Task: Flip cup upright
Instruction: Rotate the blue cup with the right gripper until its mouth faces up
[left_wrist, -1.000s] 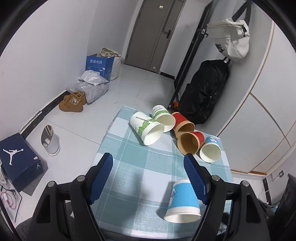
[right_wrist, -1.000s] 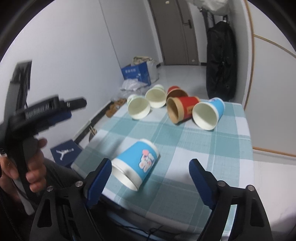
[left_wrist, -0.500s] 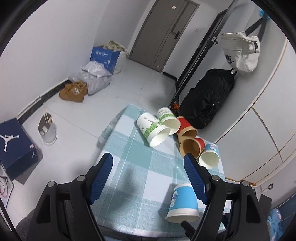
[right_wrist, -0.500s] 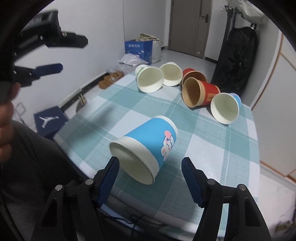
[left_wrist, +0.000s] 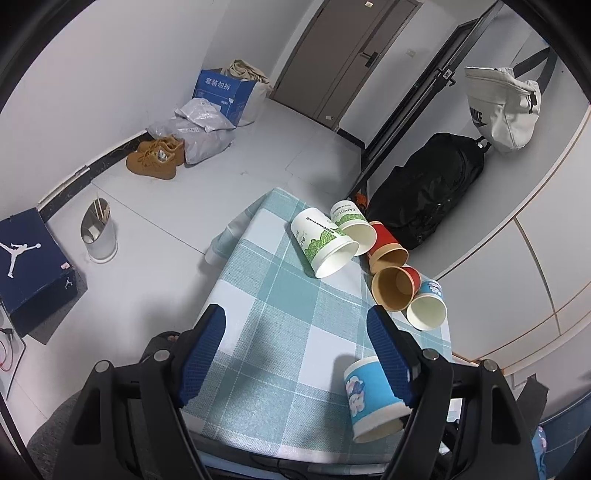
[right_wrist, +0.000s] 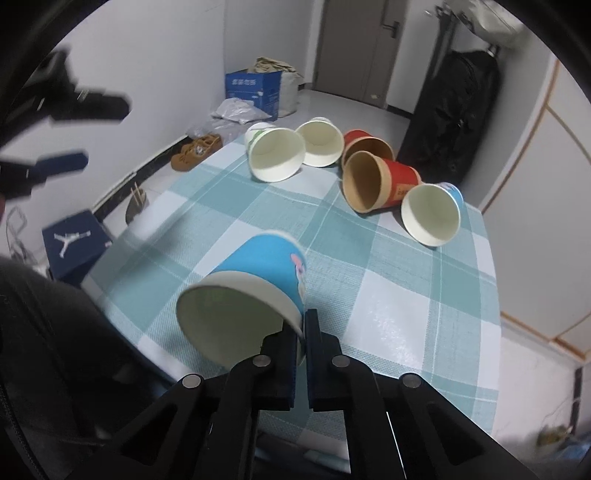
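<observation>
— Cup position first: where does the blue cartoon-print paper cup (right_wrist: 258, 280) sit?

— On its side at the near edge of the teal checked tablecloth (right_wrist: 388, 295), open mouth toward the right wrist camera, base pointing out toward the other cups. In the left wrist view the same cup (left_wrist: 369, 398) lies low at the right, partly behind that gripper's right finger.

— And the right gripper (right_wrist: 301, 332)?

— Its fingers are pinched on the cup's rim: one finger reaches inside the mouth, the other presses the outer wall, with only the paper wall between them.

— Left gripper (left_wrist: 295, 350)?

— Fingers spread wide, blue pads facing each other over bare cloth, nothing between them. It hangs above the table's near end, off to the left of the held cup.

— What else is on the table?

— Five more cups lying on their sides at the far end: two white ones with green print (left_wrist: 325, 243), two red ones with brown interiors (left_wrist: 395, 288), and a second blue cup (left_wrist: 428, 306) beside the nearer red one. They lie clustered, several touching.

— Beyond the table?

— A black backpack (left_wrist: 428, 192) leans against the wall, and a Jordan shoebox (left_wrist: 33, 266) sits on the floor at left.
</observation>
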